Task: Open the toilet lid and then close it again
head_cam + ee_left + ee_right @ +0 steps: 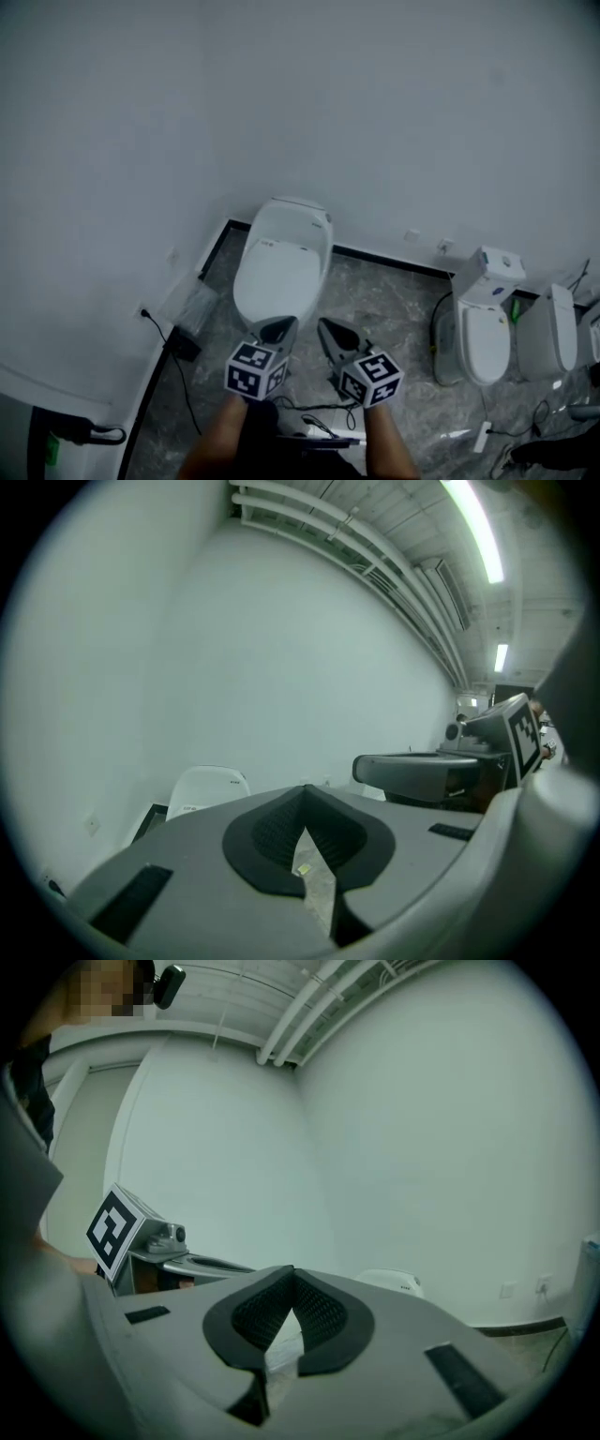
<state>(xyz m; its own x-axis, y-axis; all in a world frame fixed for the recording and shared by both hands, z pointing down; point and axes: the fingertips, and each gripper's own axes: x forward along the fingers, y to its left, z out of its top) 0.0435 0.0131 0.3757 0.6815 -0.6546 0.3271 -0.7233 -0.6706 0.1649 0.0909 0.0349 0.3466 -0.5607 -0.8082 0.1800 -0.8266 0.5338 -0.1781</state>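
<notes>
Both tools hover side by side above the floor [394,300], just short of the toilet [298,214]. The left tool [277,330] is pinched tight with nothing in it, and the right tool [336,337] is likewise closed and empty. The toilet stands at the floor's far edge against the wall, and its lid [277,279] lies flat down. To lift it well, one tool probably has to part its jaws, drop to the lid's front lip and pinch there. Then it swings the lid up about the rear hinge, slowly, so nothing bangs.
</notes>
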